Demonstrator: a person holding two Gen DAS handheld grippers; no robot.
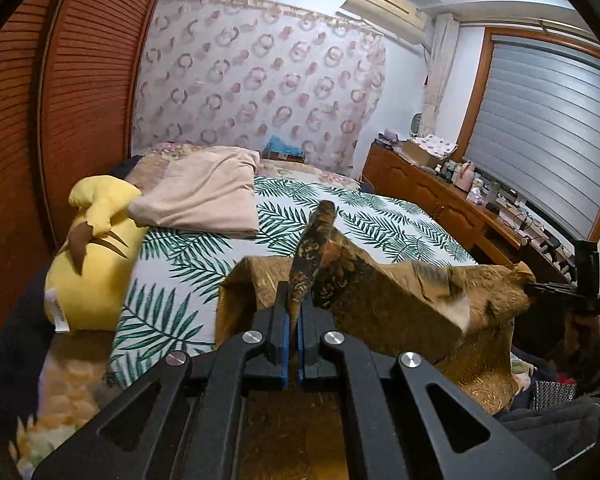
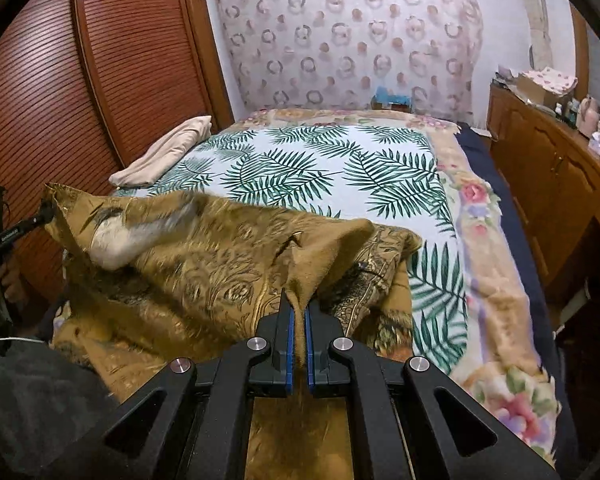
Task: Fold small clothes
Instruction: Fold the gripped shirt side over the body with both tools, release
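While both tongs — left (image 1: 294, 312), right (image 2: 299, 312) — clamp the brown garment's (image 2: 204, 264) edges, leaf-print bedspread (image 2: 340, 168) lies open beyond.

Left handheld gripper (image 1: 294, 312): matte black angular linkage arms with long triangular cut-outs, four round silver pivot screws, two narrow black fingers (image 1: 279, 312) lined with blue pads.

Right handheld gripper (image 2: 299, 312): same build, with black cut-out arms, four silver pivot screws and blue-lined black fingers (image 2: 283, 316). From the left wrist view its body appears as a black block with slim black bars.

Person: dark grey, fleecy-looking sleeve (image 2: 32, 396); thin white cable (image 2: 16, 339) across it. Small white lettering on one gripper's side, too small to read.
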